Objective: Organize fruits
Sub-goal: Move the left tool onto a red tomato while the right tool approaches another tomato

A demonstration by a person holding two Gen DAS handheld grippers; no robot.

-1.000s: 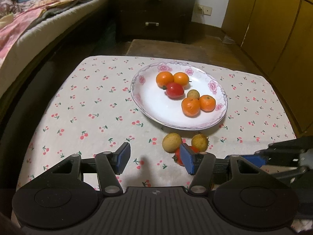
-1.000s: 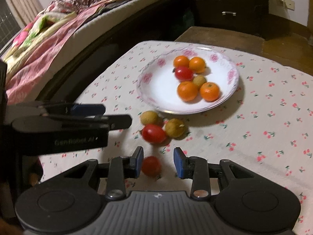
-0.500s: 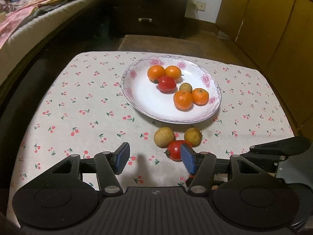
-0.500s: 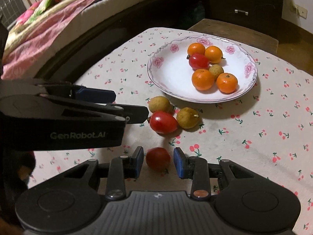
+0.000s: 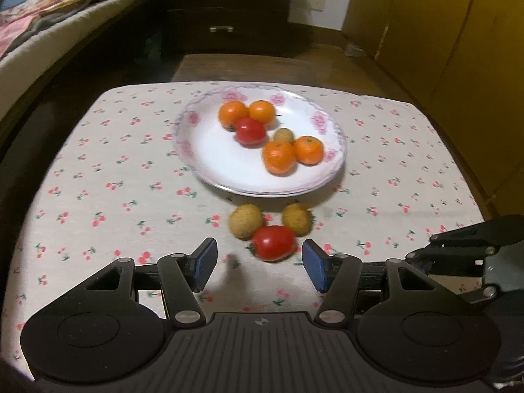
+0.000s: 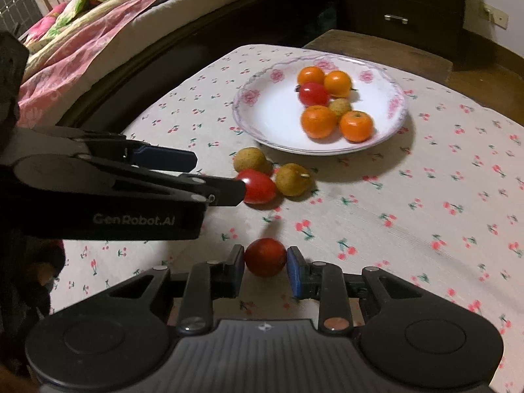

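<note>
Warm, dim indoor light falls from above onto the table (image 5: 98,177), leaving the room behind dark. The plate (image 6: 262,121) casts a soft shadow toward the camera. Fruit edges smear with slight motion blur; fisheye bending curves both views' borders.

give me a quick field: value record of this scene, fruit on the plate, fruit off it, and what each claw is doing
surface: table with cherry-print cloth
plate: four oranges, one red tomato, one small tan fruit
off plate: two tan fruits and a loose tomato touching in a cluster just in front of the plate
left claw: open, empty, loose tomato just ahead of its pads
right claw: has just been closing, now shut on a second tomato
remaining: three loose fruits plus the gripped tomato not yet on the plate
</note>
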